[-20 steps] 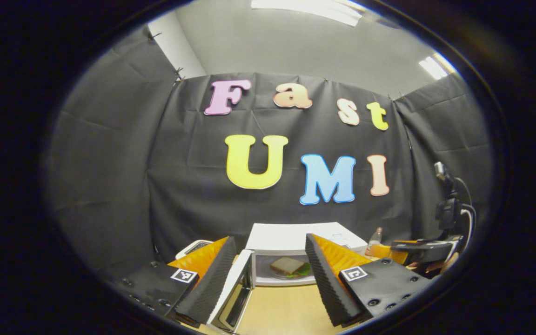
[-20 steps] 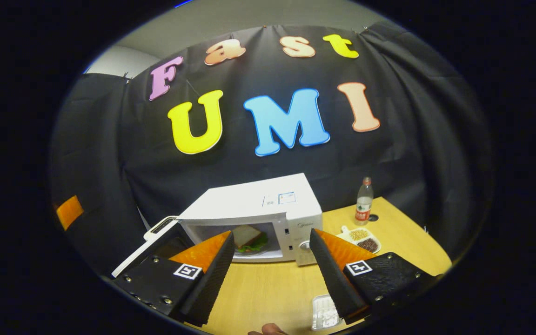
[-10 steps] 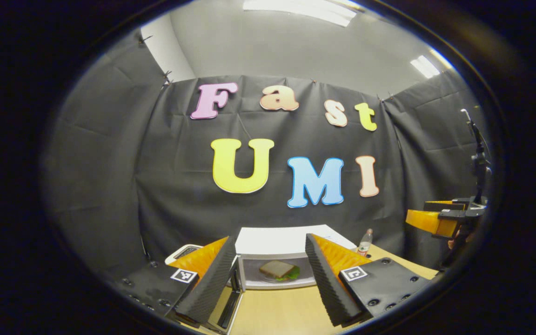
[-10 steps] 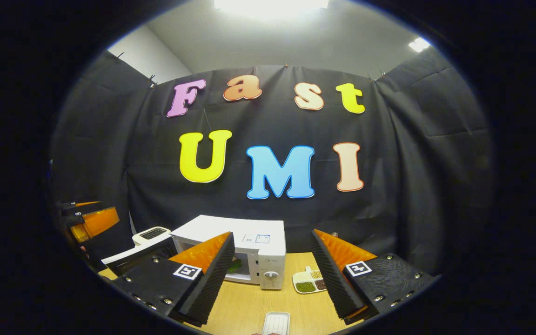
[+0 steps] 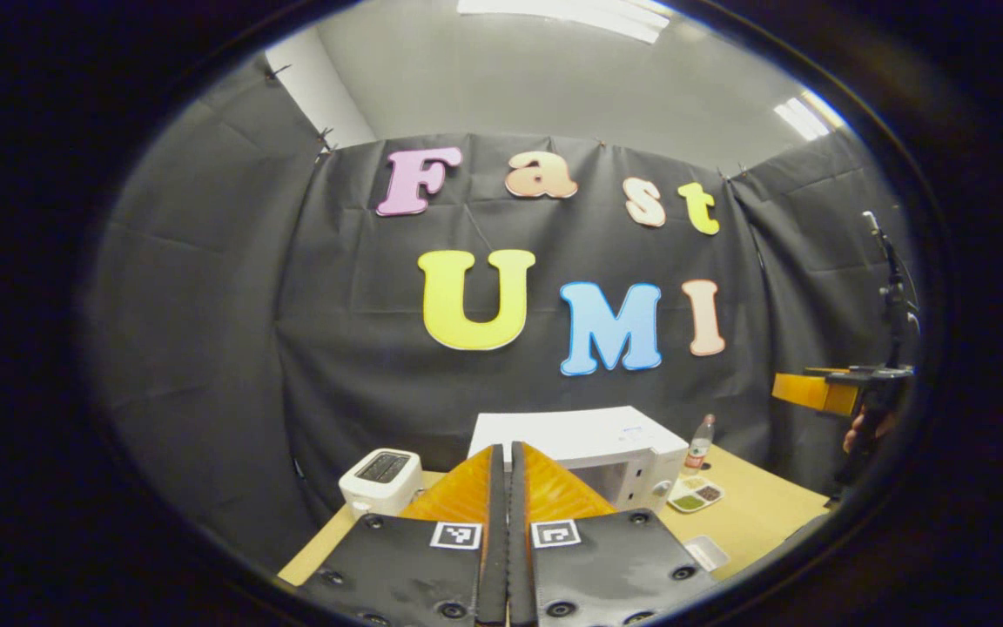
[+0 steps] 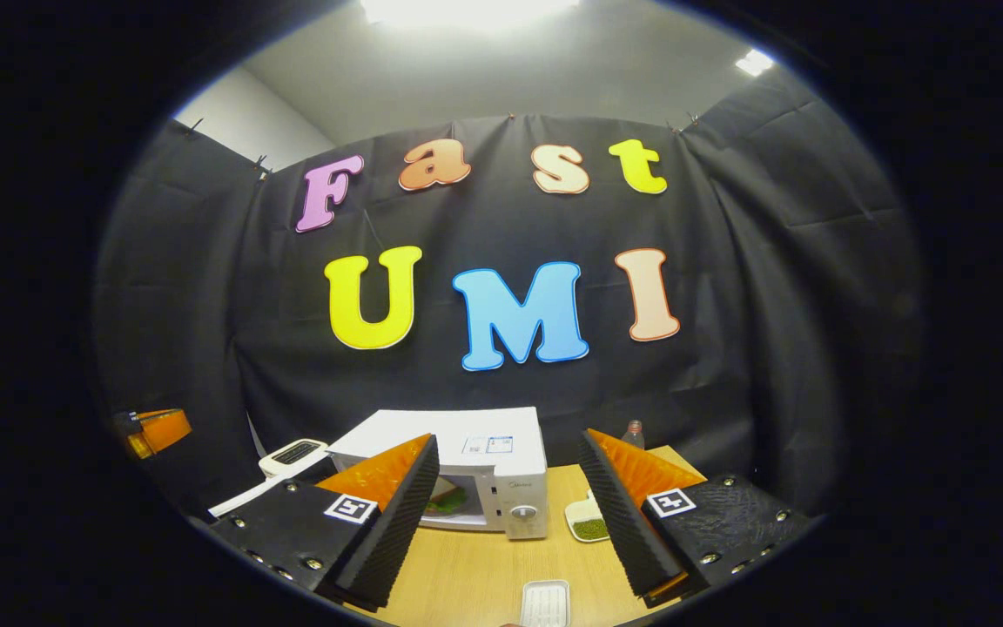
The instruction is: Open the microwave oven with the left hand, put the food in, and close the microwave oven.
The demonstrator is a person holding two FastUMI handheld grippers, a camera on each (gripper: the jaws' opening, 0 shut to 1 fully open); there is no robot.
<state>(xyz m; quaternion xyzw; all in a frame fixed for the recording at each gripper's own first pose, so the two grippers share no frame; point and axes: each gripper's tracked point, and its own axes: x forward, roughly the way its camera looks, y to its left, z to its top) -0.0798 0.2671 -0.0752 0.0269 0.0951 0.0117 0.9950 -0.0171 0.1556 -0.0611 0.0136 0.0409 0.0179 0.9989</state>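
Observation:
The white microwave stands on the wooden table with its door swung open to the left. A sandwich with green leaves lies inside it. In the right gripper view my right gripper is open and empty, held back from the microwave's front. In the left gripper view my left gripper is shut with nothing between its fingers, which hide part of the microwave. The right gripper hangs high at the far right of that view, with a hand holding it.
A white toaster stands left of the microwave. To its right are a small bottle, a divided snack dish and a clear plastic tray. The tray lies near the table's front edge. Black cloth walls surround the table.
My left gripper has gone from open to shut and has pulled back from the microwave, bringing the toaster into its view. The right gripper has barely moved in the last half second.

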